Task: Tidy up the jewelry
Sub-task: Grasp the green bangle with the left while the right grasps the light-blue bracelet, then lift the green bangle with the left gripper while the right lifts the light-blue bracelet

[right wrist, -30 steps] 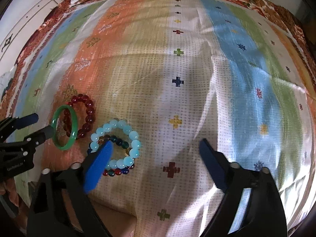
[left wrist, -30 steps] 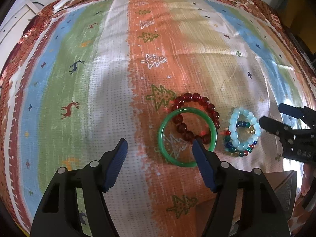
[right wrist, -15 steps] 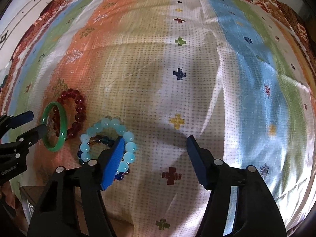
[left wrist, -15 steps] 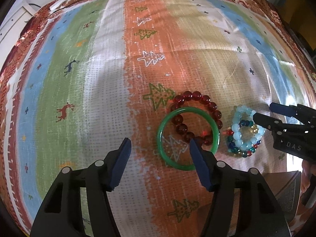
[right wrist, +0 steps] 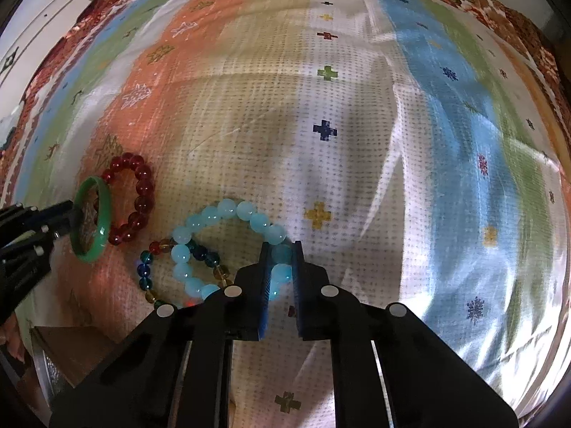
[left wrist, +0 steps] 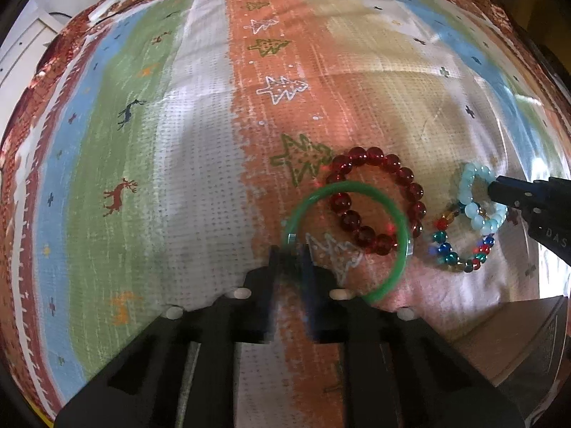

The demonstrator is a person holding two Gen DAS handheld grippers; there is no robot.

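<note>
- Striped patterned cloth [right wrist: 357,164] carries all the jewelry.
- Green bangle [left wrist: 399,214], smooth and glossy, overlaps a red bead bracelet [left wrist: 403,178]; left gripper [left wrist: 289,254] pinches its rim.
- Pale blue bead bracelet [right wrist: 228,210], atop a multicoloured one [right wrist: 144,271], is clamped by right gripper [right wrist: 280,256].

Green bangle [left wrist: 402,249], red beads [left wrist: 407,178] (striped cloth [left wrist: 200,164]).

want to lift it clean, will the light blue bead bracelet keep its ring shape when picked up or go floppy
The light blue bead bracelet will probably sag: it is separate round beads on a string, already lying in a bent loop. The right tool pinches only a couple of beads, so the rest will likely dangle. It overlaps the multicolour bead bracelet, which might drag along.
</note>
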